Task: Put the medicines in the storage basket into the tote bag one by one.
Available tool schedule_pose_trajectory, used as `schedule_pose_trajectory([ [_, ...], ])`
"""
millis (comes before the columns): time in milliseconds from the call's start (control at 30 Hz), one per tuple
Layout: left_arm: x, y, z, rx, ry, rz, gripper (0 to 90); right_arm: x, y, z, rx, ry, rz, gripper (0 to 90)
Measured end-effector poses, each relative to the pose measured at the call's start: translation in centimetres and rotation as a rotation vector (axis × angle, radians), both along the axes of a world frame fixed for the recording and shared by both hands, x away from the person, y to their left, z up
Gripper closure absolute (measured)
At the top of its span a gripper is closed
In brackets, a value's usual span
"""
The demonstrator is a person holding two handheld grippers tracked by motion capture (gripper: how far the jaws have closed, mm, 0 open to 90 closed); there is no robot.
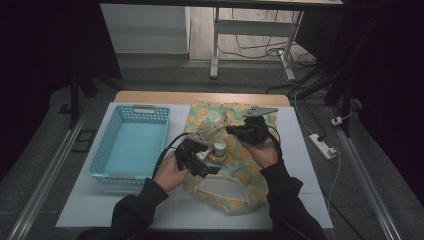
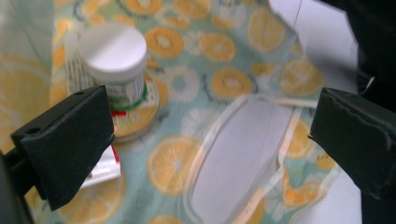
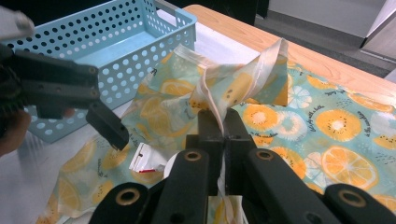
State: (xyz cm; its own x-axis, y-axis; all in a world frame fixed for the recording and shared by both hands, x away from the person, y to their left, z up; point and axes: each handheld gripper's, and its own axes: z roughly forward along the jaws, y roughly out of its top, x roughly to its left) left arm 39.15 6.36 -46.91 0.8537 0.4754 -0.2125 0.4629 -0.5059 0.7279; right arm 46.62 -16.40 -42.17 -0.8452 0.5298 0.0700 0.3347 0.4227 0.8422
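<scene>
Two tongs were at work over the lemon-print bag [image 1: 235, 165], which lay spread on the white mat [image 1: 310, 200] from near the table's far edge toward its near edge, right of the blue basket [image 1: 131, 145]. My right tongs [image 3: 223, 133] were pinched fully together on the bag's pale handle strap [image 3: 233, 77], holding that fold of cloth lifted off the mat; in the high view they sat over the bag's far right part [image 1: 250, 131]. My left tongs [image 2: 205, 140] stood as wide as they go, with nothing clamped; their jaws straddled the bag's other handle loop [image 2: 233, 154], which lay flat with the white mat showing through it. In the high view they hovered at the bag's left side [image 1: 197, 157], just right of the basket's near right corner. A small bottle [image 2: 114, 65] with a white cap stood upright on the cloth just beside my left jaw; whether it touched the jaw I could not tell. A little clear packet [image 3: 147, 161] with red print lay on the cloth next to it. The basket sat at the mat's left side.
</scene>
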Motion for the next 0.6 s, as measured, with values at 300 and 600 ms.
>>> schedule_pose_trajectory([
  [300,-1.0,0.1,-0.9,-0.013,-0.011,0.005,0.1,0.0,0.0,0.0,-0.001,-0.001,0.003,89.6],
  [600,-2.1,-0.2,-1.8,-0.003,0.000,-0.013,0.5,-0.1,0.1,0.0,-0.003,-0.002,0.004,89.6],
])
